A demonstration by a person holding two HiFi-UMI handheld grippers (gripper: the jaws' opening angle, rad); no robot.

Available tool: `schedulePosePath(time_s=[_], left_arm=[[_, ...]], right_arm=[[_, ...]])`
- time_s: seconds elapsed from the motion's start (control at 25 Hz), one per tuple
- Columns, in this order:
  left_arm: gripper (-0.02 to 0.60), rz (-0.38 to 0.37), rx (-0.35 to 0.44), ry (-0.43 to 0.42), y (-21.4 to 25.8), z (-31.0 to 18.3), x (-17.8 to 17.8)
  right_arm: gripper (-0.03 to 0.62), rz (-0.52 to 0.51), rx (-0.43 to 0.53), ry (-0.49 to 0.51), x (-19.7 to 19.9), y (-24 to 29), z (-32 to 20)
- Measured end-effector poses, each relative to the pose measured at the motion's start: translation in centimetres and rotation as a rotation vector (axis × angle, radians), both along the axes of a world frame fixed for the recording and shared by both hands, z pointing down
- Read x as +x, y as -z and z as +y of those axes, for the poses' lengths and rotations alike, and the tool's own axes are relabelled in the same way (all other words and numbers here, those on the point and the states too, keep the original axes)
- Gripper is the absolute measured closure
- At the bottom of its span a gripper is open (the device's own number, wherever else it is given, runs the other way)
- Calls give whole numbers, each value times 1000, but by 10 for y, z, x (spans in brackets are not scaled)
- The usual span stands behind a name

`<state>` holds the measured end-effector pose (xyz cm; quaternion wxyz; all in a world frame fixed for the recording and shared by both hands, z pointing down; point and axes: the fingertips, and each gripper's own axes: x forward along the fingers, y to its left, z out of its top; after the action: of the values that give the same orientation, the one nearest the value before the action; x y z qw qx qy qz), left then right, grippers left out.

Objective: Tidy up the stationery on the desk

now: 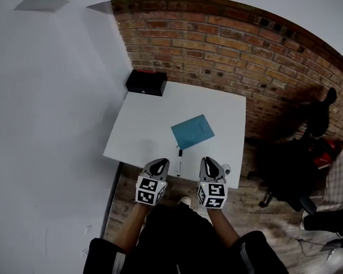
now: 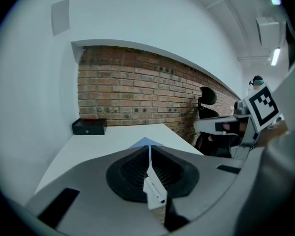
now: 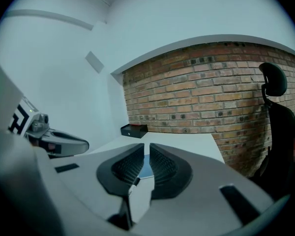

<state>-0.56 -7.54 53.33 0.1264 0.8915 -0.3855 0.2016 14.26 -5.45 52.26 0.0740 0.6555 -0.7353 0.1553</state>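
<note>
Head view: my left gripper (image 1: 159, 163) and right gripper (image 1: 209, 163) at the desk's (image 1: 143, 124) near edge, pen (image 1: 179, 160) between them, teal notebook (image 1: 192, 131) mid-desk, black box (image 1: 147, 83) at the far corner.
Left gripper view: my jaws closed, holding nothing.
Right gripper view: my jaws a slit apart, holding nothing.

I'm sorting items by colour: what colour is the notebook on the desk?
The notebook is teal blue, clearest in the head view.

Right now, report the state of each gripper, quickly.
Left gripper: shut, jaws together, holding nothing.
Right gripper: shut, only a thin slit between the jaws, holding nothing.
</note>
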Motion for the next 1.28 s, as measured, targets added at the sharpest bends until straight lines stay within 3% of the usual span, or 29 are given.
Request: schedulePosePath(time_s=[0.52,0.8,1.08,1.28], left_arm=[[555,-43,20,-123,-2,-46,52],[554,-53,9,-230,-13,-68,74],[554,-93,8,-349,-32,-109,83],[552,-110,-20,-460,-47,-139,92]], right_arm=[[568,-47,-22,-119,44,-13,-3],[568,-4,-48,-171,57,-20,-15],[565,28,-75,-185,45,-26,-42],[520,-16,-122,-247,37,-41,-68]])
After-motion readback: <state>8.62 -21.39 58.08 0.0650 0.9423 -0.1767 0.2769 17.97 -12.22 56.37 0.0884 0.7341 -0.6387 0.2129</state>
